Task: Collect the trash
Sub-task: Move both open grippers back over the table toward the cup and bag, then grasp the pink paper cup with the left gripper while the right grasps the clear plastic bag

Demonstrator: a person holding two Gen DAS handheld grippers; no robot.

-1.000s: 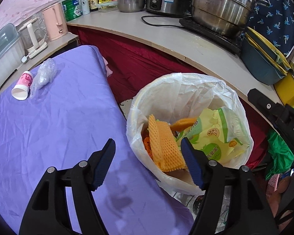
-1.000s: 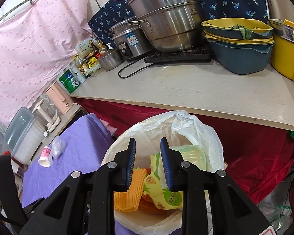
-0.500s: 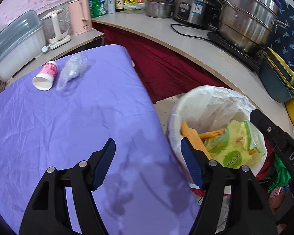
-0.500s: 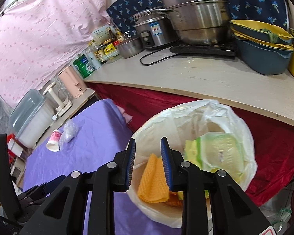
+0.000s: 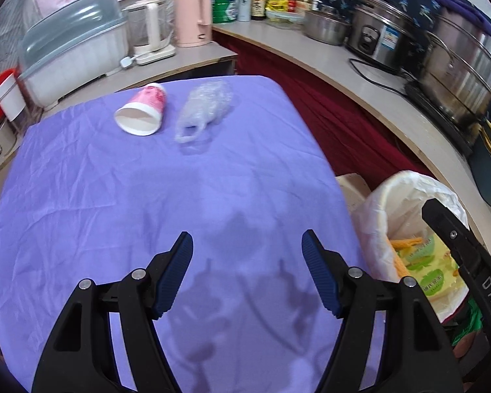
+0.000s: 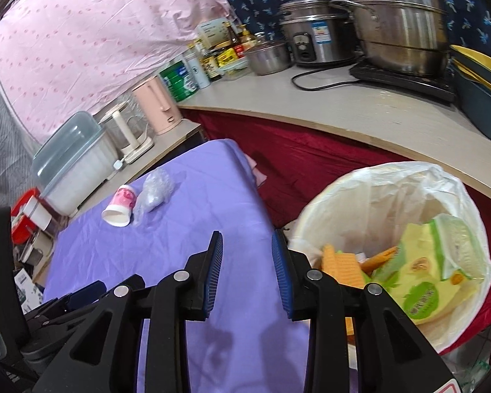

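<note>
Home kitchen: curved counter point(image 6: 360, 114) with rice cooker point(image 6: 314, 32), steel steamer pot point(image 6: 402, 23), sauce bottles point(image 6: 226, 49), pink kettle point(image 5: 193, 16); lined trash bin point(image 6: 392, 203) beside purple-clothed table point(image 5: 147, 213).

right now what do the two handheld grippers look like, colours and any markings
Both the left gripper and the right gripper have black plastic frames with triangular cutouts, silver rivets at the joints, and blue ribbed pads on the fingers. The right one's side carries white letters, "DAS".

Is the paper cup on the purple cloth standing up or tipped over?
Tipped over. The paper cup lies on its side on the purple cloth, open mouth facing the camera, next to a crumpled plastic bag.
</note>
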